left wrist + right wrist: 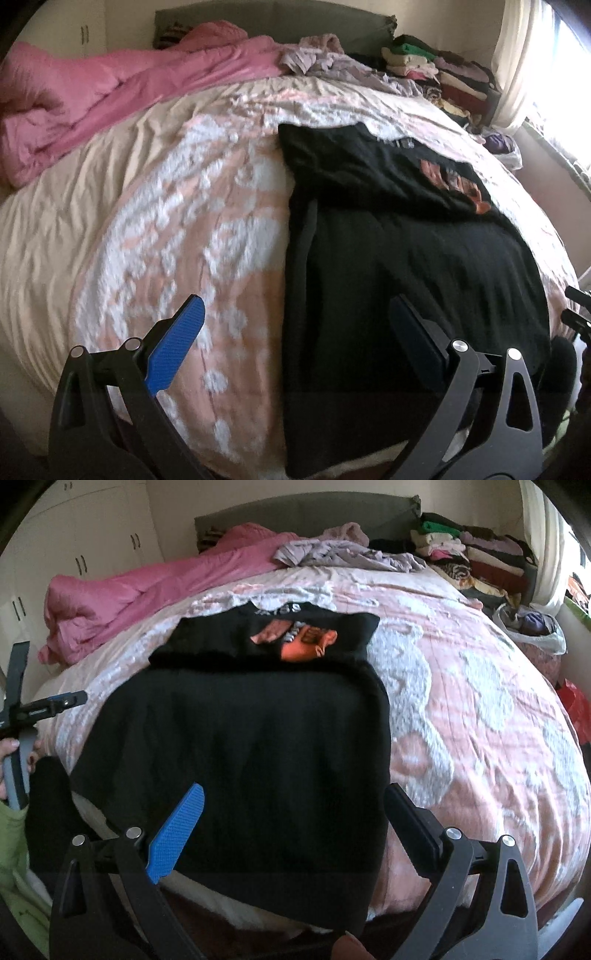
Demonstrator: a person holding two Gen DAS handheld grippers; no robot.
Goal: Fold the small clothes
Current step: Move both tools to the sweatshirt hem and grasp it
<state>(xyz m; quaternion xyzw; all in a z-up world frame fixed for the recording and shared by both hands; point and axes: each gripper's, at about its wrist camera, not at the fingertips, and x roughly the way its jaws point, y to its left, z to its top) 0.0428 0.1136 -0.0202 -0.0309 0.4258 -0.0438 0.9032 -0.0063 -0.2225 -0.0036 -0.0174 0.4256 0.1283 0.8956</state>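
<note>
Left gripper (297,312), wrist view: jaws spread wide, nothing between the pads. The blue-padded finger (176,349) hangs over the pink-and-white floral bedspread (207,236); the opposite finger hangs over the black T-shirt (406,258). The shirt's long left edge runs up the frame between the two fingers, so the jaws straddle that edge without touching the cloth.

Right gripper (295,794), wrist view: jaws likewise spread wide and holding nothing. The black T-shirt (251,738) lies flat on the bedspread (480,720), directly ahead of and beneath the jaws, its near hem at the mattress edge. The far part of the shirt is folded back toward the jaws, exposing an orange and pink print (299,642). The blue-padded finger sits above the shirt's near-left area; the opposite finger sits just outside the shirt's right edge.

The left gripper (55,701) also appears at the left margin of the right wrist view, beside the shirt's left edge, with the person's hand (14,760) on its handle.

Beyond both sets of jaws, at the far end of the bed: a crumpled pink comforter (110,96) to the left, a lilac garment (332,59) near centre, and stacks of folded clothes (443,70) to the right.
</note>
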